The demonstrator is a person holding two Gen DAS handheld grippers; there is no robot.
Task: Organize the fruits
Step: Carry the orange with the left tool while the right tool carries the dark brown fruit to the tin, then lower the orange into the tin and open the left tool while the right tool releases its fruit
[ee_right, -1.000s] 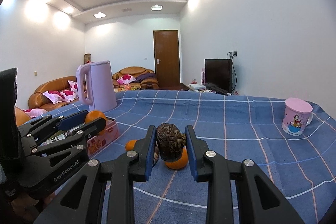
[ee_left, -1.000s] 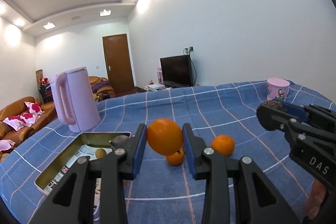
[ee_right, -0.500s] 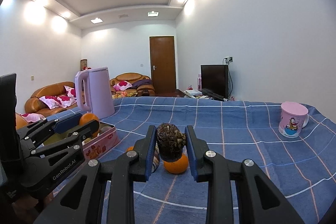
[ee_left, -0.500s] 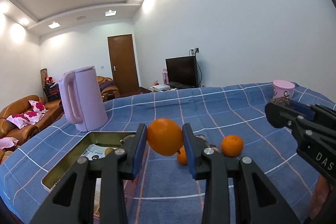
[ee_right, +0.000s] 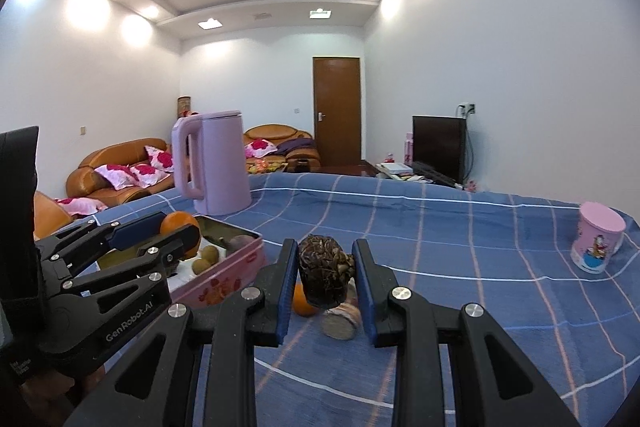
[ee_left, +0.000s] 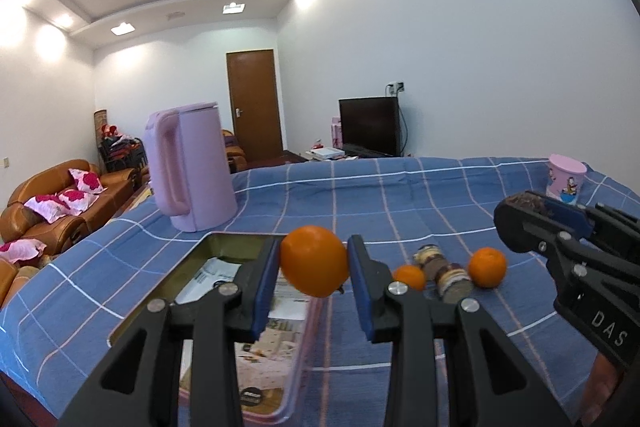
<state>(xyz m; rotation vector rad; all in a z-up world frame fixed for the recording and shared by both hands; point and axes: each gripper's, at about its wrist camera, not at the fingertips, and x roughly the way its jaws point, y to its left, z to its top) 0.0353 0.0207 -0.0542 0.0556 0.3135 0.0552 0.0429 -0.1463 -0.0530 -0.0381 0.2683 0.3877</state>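
My left gripper [ee_left: 314, 261] is shut on an orange [ee_left: 314, 261] and holds it over the right edge of the pink tin box [ee_left: 224, 243]. In the right wrist view the orange [ee_right: 178, 223] hangs above the tin [ee_right: 236, 267], which holds a purple fruit [ee_right: 240, 242] and small brown fruits [ee_right: 208, 255]. My right gripper [ee_right: 324, 277] is shut on a brown scaly fruit [ee_right: 324, 277], above the cloth. Two small oranges [ee_left: 409, 277] [ee_left: 487, 266] and a lying jar [ee_left: 444, 273] rest on the blue cloth.
A pink kettle [ee_left: 188, 167] stands behind the tin. A pink cartoon cup [ee_right: 596, 243] stands at the far right. The blue checked tablecloth [ee_left: 360, 195] covers the table. Sofas, a door and a TV lie beyond.
My left gripper has carried the orange left, now over the tin's right edge. My right gripper has followed left with the brown fruit, and the tin has come closer in its view.
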